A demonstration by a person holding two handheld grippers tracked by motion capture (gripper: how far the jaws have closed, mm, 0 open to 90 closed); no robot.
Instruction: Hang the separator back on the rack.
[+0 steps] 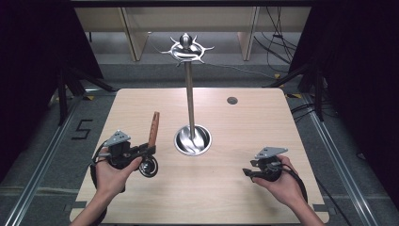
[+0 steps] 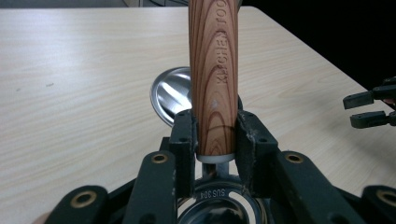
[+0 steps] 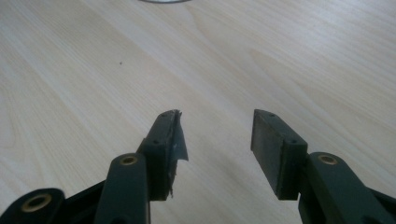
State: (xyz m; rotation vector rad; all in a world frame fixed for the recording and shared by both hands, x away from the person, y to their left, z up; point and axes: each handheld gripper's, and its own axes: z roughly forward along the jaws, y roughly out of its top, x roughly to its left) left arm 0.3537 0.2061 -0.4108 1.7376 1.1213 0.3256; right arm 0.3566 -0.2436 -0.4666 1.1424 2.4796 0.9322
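**Utensil gripped by the handle, rack waiting in the middle**

Your left gripper [image 1: 149,149] is clamped on the wooden handle [image 2: 213,79] of a kitchen utensil, the pads squeezing it from both sides just above its lower end. The handle stands nearly upright over the near left part of the table [image 1: 141,101], tilting slightly to the right, while the steel head [image 1: 149,168] hangs below the jaws. Holding it low on the handle keeps the free top end clear, which looks sensible if you mean to hang it from the hooked crown [image 1: 187,48] of the stand.

That stand's pole [image 1: 190,101] rises from a round steel dish [image 1: 192,140] at the table's centre, just right of the utensil. The dish holds nothing but the foot of the pole, and the hooks above carry nothing.

Your right gripper [image 3: 215,135] rests at the near right, well apart from the stand. Its jaws are spread with only bare tabletop between them, so that hand is free to steady the stand should it rock.
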